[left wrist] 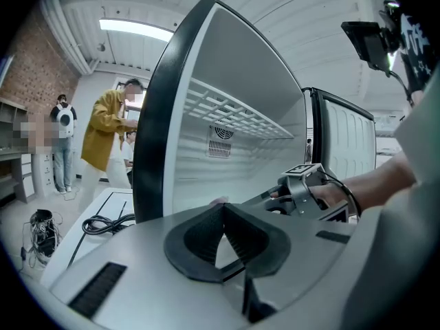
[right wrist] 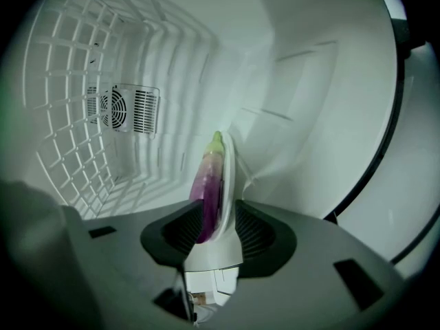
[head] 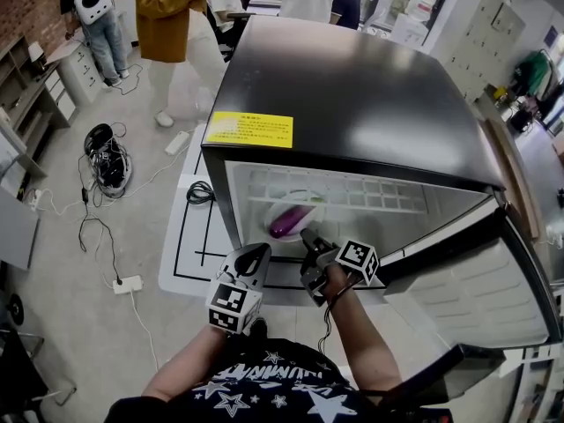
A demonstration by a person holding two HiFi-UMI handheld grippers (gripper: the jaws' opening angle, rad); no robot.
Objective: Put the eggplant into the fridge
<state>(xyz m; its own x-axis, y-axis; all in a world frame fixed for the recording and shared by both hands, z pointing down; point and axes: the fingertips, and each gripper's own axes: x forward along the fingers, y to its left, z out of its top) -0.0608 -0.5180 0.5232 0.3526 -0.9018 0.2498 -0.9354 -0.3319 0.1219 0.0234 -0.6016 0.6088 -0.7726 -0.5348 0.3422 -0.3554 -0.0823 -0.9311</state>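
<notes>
The black fridge [head: 352,86] fills the centre of the head view, its door swung open to the lower right. Inside, mid-frame, the purple eggplant [head: 289,221] lies on a white dish [right wrist: 229,184]. Only the right gripper view shows both between the right tongs [right wrist: 218,215], which are spread wide. The left tongs [left wrist: 221,208] are pinched together, empty.

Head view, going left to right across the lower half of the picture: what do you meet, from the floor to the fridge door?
White power strip → left gripper → right gripper → open fridge door.
</notes>
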